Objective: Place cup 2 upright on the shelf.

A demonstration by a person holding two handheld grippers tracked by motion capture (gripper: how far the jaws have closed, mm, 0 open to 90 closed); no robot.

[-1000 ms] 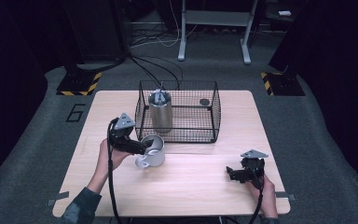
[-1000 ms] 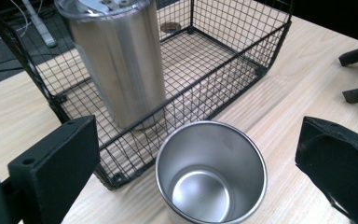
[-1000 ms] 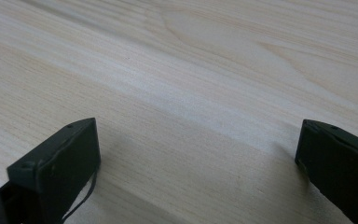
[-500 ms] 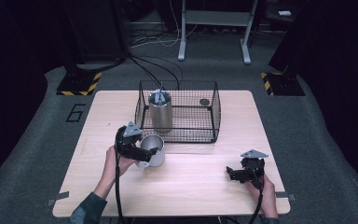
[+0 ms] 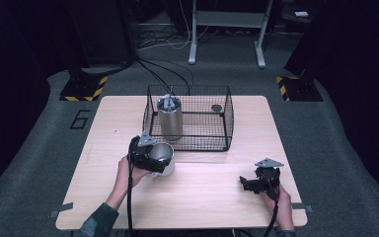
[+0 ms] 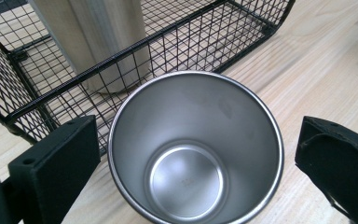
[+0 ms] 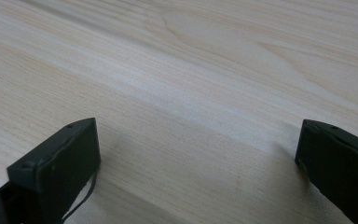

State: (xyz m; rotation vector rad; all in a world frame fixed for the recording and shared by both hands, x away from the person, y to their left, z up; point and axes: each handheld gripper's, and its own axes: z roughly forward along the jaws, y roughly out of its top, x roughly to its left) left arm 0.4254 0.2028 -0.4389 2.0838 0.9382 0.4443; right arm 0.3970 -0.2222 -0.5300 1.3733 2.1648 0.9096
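Note:
A steel cup stands open end up on the wooden table, just in front of the black wire basket. My left gripper is open, one jaw on each side of the cup with a small gap at both. The left gripper view looks down into its bare inside. Near the table's front right, my right gripper is open, low over bare wood with nothing between its jaws.
Inside the basket a tall steel canister with a lid stands at the left, seen through the mesh. A small dark round object lies at the basket's back right. Dark floor and cables surround the table.
My left gripper has moved right and forward to the cup, so its jaws now stand either side of it. The cup and the right gripper have stayed in place.

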